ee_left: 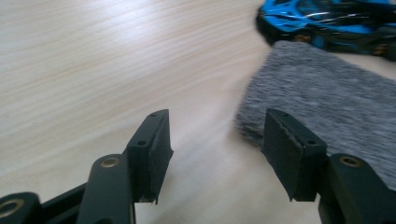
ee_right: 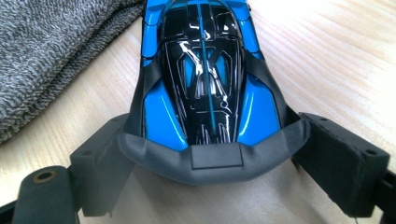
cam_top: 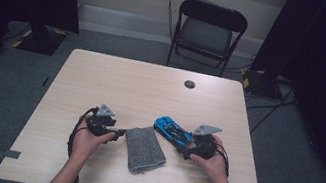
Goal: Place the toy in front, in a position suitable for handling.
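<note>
toy car (ee_right: 205,79) | clamped at rear by right gripper (ee_right: 205,161) | left gripper (ee_left: 215,149) released beside cloth (ee_left: 327,107)

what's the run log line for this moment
left gripper: open, at grey cloth edge | right gripper: jaws either side of blue toy car rear, grip unclear | table

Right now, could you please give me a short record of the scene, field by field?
surface: light wooden table
toy car: blue and black toy car, rear end between the right tongs, which are shut on it
cloth: folded grey cloth, flat on the table beside the car
left tongs: left tongs open, nothing between them, at the cloth's edge
background: black folding chair beyond the table
</note>
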A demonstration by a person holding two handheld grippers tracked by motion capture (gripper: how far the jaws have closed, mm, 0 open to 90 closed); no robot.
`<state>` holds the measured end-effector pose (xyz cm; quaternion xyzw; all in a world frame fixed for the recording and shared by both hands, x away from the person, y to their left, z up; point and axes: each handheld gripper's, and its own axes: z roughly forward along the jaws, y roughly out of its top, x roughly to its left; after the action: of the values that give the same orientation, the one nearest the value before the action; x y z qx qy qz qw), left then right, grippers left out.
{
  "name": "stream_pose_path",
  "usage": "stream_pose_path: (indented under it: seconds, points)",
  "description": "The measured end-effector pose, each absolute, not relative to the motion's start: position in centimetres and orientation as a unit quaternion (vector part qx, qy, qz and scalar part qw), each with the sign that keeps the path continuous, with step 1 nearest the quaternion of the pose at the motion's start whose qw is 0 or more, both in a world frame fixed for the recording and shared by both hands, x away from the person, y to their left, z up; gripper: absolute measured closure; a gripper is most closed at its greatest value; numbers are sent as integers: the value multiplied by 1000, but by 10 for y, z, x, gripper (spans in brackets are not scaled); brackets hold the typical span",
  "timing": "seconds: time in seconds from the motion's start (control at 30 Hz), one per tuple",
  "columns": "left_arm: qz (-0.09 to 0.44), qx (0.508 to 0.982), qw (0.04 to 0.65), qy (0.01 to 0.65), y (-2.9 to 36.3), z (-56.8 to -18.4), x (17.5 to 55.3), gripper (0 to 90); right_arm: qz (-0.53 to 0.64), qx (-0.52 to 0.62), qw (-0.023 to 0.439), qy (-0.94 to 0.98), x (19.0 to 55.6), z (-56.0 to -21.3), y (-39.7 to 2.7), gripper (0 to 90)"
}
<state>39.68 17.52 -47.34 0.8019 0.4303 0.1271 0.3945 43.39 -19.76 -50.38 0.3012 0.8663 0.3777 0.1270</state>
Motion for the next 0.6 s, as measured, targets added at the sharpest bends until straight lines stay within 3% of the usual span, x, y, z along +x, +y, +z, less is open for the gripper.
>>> stream_pose_path:
  seconds: [0.23,0.6]
  points:
    - [74,807,401,427,149,-470,375,418,377,305,129,865,433,-504,-197,140]
    - [65,809,421,404,107,-459,365,403,376,308,130,864,433,-504,-196,140]
